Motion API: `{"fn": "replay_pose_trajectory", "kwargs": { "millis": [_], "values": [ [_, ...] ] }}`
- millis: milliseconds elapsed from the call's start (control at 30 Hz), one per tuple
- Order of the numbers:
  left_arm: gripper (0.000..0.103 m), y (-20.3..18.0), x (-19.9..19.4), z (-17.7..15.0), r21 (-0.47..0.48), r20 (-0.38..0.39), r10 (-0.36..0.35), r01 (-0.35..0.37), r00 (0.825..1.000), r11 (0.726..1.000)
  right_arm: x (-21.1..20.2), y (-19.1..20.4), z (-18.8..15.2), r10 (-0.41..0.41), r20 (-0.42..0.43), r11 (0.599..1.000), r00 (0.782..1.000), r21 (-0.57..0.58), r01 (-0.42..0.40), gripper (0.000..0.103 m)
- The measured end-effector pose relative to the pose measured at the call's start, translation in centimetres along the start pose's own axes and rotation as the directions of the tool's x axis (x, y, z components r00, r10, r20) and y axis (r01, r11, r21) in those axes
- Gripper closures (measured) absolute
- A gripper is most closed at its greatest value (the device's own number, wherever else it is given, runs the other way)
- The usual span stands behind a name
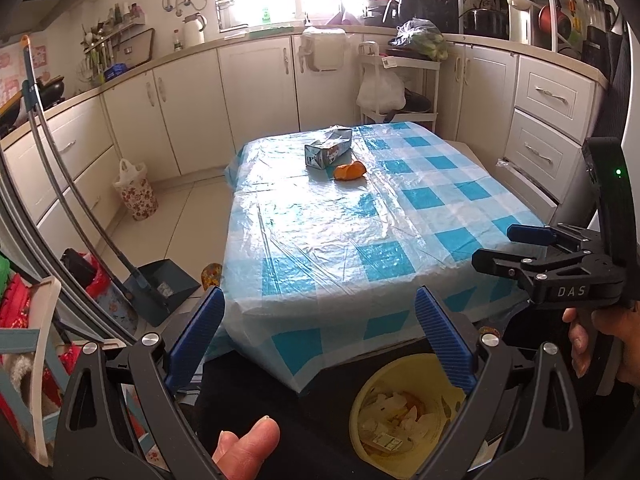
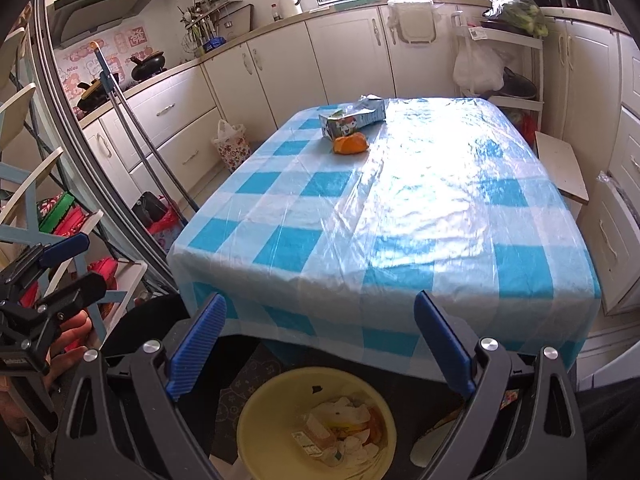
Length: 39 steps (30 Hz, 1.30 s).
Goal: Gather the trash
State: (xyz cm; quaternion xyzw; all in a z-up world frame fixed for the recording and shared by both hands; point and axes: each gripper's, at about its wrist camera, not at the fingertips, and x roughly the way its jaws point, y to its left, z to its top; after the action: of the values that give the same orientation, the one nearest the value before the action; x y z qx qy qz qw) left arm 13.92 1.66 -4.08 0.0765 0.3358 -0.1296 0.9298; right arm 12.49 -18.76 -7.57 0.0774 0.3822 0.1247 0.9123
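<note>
Jaws are held wide apart and empty on both the left gripper (image 1: pixel 318 338) and right gripper (image 2: pixel 318 340). Two pieces remain uncollected at the table's (image 2: pixel 400 208) far end: one carton (image 2: pixel 352 118), one orange peel (image 2: pixel 350 144) touching it. Scraps already lie in the single yellow bin (image 2: pixel 256 420) below the near edge.

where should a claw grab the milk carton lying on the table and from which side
Grip the carton across its long flat side walls, near mid-length, coming down from above. It lies on its side at the table's far end, so those walls face outward. The orange peel sits close against its near face, so approaching low from the front would likely knock it. Both claws are open and well short of it.
</note>
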Motion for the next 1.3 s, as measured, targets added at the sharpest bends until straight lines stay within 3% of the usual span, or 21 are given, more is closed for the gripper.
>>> {"fn": "replay_pose_trajectory", "kwargs": {
  "millis": [267, 467, 867, 1300],
  "values": [
    [0.011, 1.4, 3.1, 2.1, -0.024, -0.036, 0.014, -0.015, 0.999, 1.000, 4.7, -0.5, 5.0, 0.007, -0.016, 0.999, 1.000, -0.033, -0.007, 0.011],
    [0.011, 2.7, 4.7, 2.5, -0.055, -0.061, 0.012, -0.016, 0.998, 0.998, 7.6, -1.1, 7.0, 0.010, -0.055, 0.999, 0.998, -0.050, -0.013, 0.011],
    [0.011, 3.1, 9.5, 4.9, 0.026, -0.111, 0.032, -0.030, 0.993, 0.999, 13.5, -2.2, 10.2, -0.008, -0.181, 0.984, 0.983, -0.177, -0.025, 0.011],
    [0.011, 2.7, 16.4, 10.9, 0.081, -0.117, 0.008, 0.002, 0.993, 0.997, 19.2, -3.2, 14.5, 0.035, -0.209, 0.955, 0.977, -0.280, -0.094, 0.011]
  ]
}}
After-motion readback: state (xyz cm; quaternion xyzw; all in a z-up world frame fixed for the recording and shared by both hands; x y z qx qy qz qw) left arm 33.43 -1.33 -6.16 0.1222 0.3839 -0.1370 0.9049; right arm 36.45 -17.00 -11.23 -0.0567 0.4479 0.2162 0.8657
